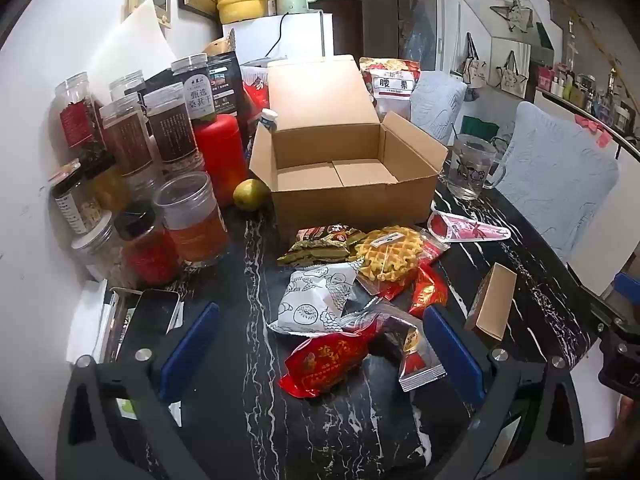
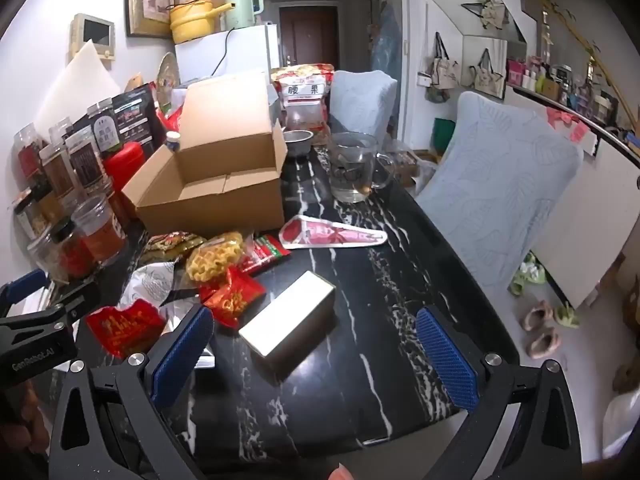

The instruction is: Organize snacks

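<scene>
An open, empty cardboard box (image 1: pixel 352 176) stands mid-table; it also shows in the right wrist view (image 2: pixel 212 200). In front of it lies a pile of snack packets: a waffle (image 1: pixel 390 254), a white printed packet (image 1: pixel 316 300), a red packet (image 1: pixel 324 360), a green packet (image 1: pixel 316 250). A small tan box (image 2: pixel 290 320) lies right of the pile. A pink cone-shaped packet (image 2: pixel 334 234) lies further back. My left gripper (image 1: pixel 320 352) is open, just above the red packet. My right gripper (image 2: pixel 314 354) is open, with the tan box between its fingers' line.
Several jars (image 1: pixel 160 140) and a red bottle (image 1: pixel 222 152) crowd the table's left side, with a pear (image 1: pixel 250 194). A glass mug (image 2: pixel 354 168) and a cashew bag (image 2: pixel 304 96) stand behind. Phones (image 1: pixel 154 312) lie at near left. Covered chairs (image 2: pixel 504 184) line the right edge.
</scene>
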Motion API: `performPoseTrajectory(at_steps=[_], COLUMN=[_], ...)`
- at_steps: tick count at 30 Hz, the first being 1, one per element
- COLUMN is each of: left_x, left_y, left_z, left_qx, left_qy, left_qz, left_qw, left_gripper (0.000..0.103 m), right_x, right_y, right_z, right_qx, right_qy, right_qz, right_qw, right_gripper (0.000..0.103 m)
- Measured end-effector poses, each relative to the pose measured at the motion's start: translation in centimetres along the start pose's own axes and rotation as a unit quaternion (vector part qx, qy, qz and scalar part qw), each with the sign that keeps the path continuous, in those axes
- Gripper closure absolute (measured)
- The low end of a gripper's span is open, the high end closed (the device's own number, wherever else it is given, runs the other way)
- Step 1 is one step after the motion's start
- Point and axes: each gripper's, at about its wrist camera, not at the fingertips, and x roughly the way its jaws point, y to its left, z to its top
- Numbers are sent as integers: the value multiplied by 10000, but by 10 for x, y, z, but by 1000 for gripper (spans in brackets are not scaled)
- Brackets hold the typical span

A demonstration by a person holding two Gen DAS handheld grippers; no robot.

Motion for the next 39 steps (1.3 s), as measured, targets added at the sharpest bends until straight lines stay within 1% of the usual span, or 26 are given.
performPoseTrajectory(at_steps=[4,16,24,39], left_x=[-1,0,1,2], left_y=[-4,1,3,1], left_z=[1,-2,-4,-5], left_qx=[-33,-83,-118,-121], left_qy=[-6,-5,34,69], left_qz=[-8,-136,-247,-328], left_qw=[10000,9999,9996,9994], left_gripper=[0,0,0,0], right_x=[1,2,6,4], right_y=[1,0,8,3], right_z=[0,4,-1,-1], right_qx=[-4,-24,-33,-2], right_qy=[17,22,62,91], right_qz=[-2,-34,-56,-70], right_qw=[10000,10000,10000,9999], right_gripper=[0,0,0,0])
